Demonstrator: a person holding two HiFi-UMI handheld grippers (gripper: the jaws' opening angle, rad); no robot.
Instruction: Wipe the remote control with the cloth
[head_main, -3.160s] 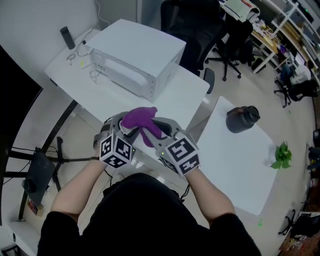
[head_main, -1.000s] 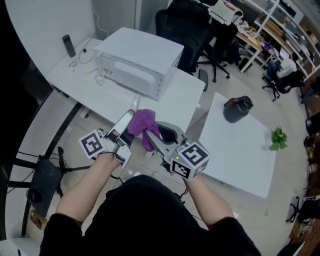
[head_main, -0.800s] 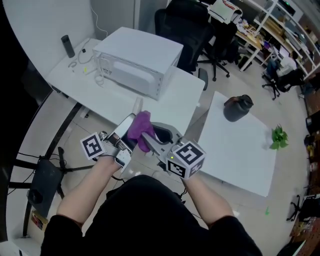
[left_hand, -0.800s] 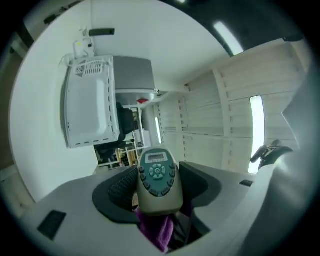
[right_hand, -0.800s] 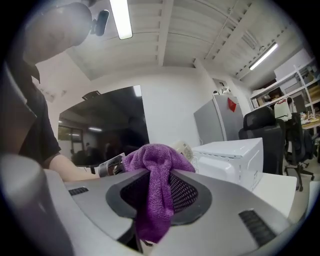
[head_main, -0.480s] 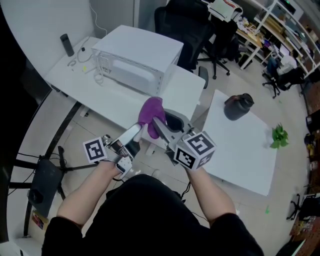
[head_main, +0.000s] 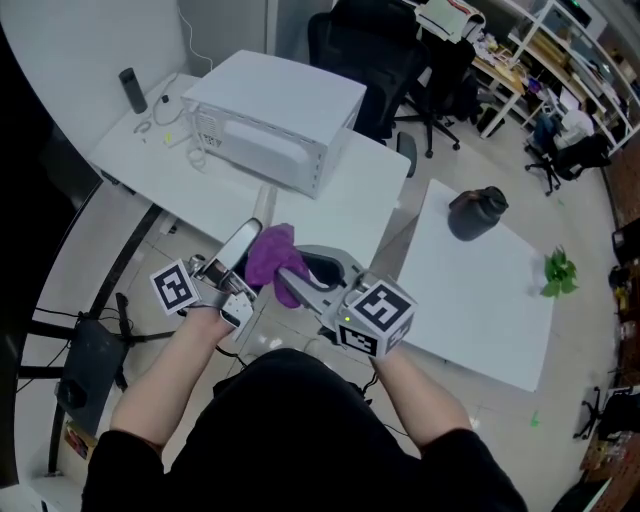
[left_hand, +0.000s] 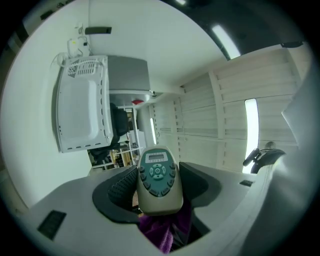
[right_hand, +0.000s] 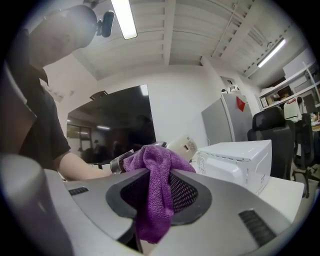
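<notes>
Cloth (head_main: 268, 261), pinched in right gripper (right_hand: 160, 192), touches remote control (left_hand: 158, 172); left gripper (left_hand: 159, 186) holds it.

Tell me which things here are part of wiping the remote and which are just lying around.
In the job:
grey remote control with teal button panel, held in the left gripper
purple microfibre cloth, held in the right gripper

Lying about:
white microwave oven
black rounded container
small green plant
black office chair
</notes>
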